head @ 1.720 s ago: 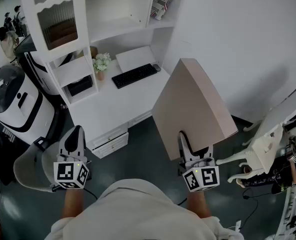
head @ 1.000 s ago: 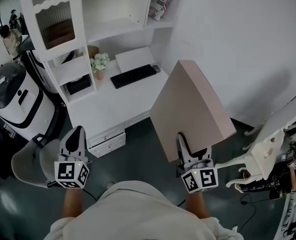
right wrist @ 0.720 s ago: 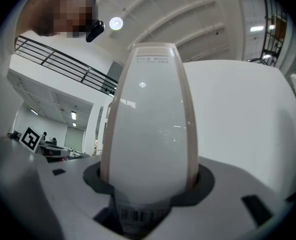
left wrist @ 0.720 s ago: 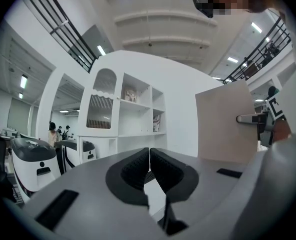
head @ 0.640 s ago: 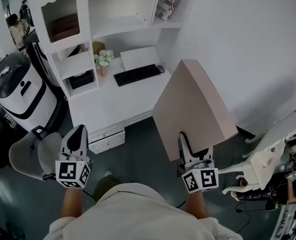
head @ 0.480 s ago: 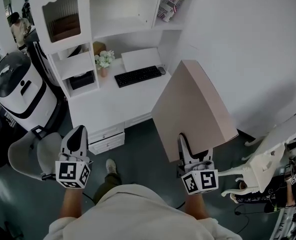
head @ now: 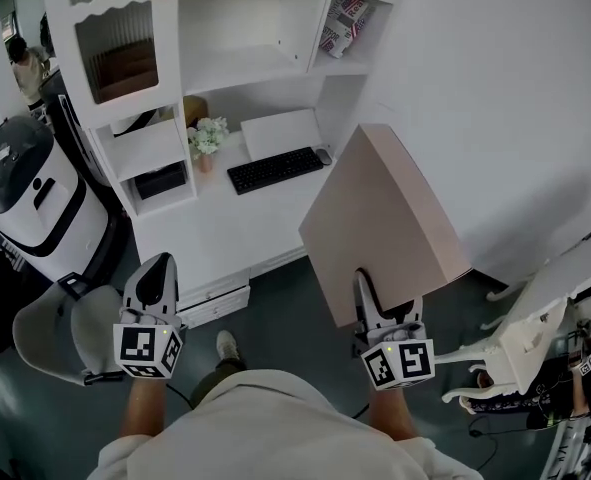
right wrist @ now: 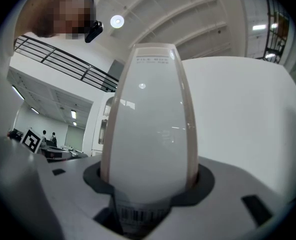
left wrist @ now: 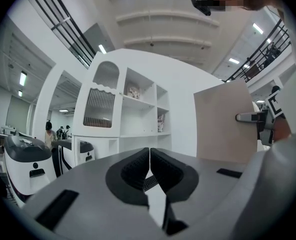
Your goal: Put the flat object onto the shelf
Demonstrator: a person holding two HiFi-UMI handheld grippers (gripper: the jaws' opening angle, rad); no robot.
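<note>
The right gripper has its jaws clamped on the near bottom edge of the flat object, a beige slab-sided box that stands on edge in the air, right of the table and well apart from the shelf unit at the far side. The left gripper is empty, its jaws pressed together. The main risk, as I judge it, is that one narrow grip low on so tall a box lets it swing or slip in the jaws when it is tilted toward a bay. A swinging top corner could catch a shelf edge, or sweep the keyboard and the small pot of flowers on the table. Choice of bay matters too. The upper right bay already holds a patterned packet, the cupboard behind the ribbed door has something brown inside, and the low left nook holds a dark item. The wide middle bay shows only bare board.
</note>
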